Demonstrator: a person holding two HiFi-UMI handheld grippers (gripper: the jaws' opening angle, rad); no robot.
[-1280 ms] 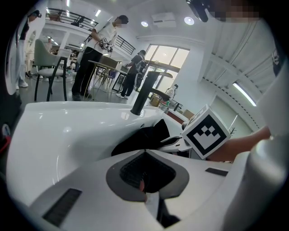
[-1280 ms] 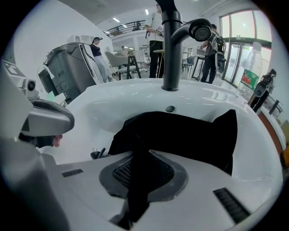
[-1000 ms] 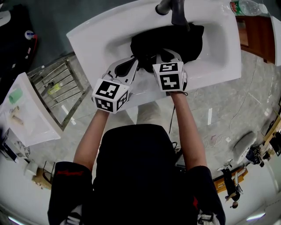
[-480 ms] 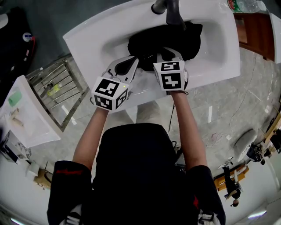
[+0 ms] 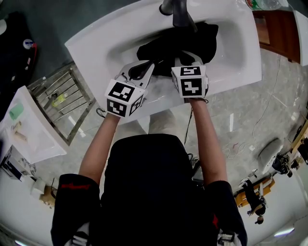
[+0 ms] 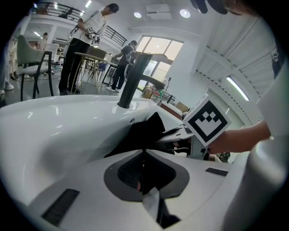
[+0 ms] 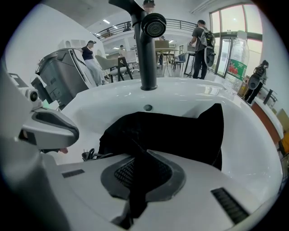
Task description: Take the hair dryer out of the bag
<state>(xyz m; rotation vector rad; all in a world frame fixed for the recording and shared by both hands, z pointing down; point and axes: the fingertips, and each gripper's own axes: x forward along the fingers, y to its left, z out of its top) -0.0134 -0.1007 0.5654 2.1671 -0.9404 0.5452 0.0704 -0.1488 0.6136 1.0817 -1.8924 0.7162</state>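
Pale stone floor spreads beneath a white sink, where a person stands with both forearms stretched forward and angled down. Side by side at the near rim, the left hand-held gripper and right hand-held gripper are each clamped on a fold of the black bag, which lies in the basin below the dark faucet. No hair dryer shows; it is presumably inside the bag, with a coil of cord at the bag's near edge. The step in hand appears to be parting the bag's mouth. Next, one gripper must let go and reach inside.
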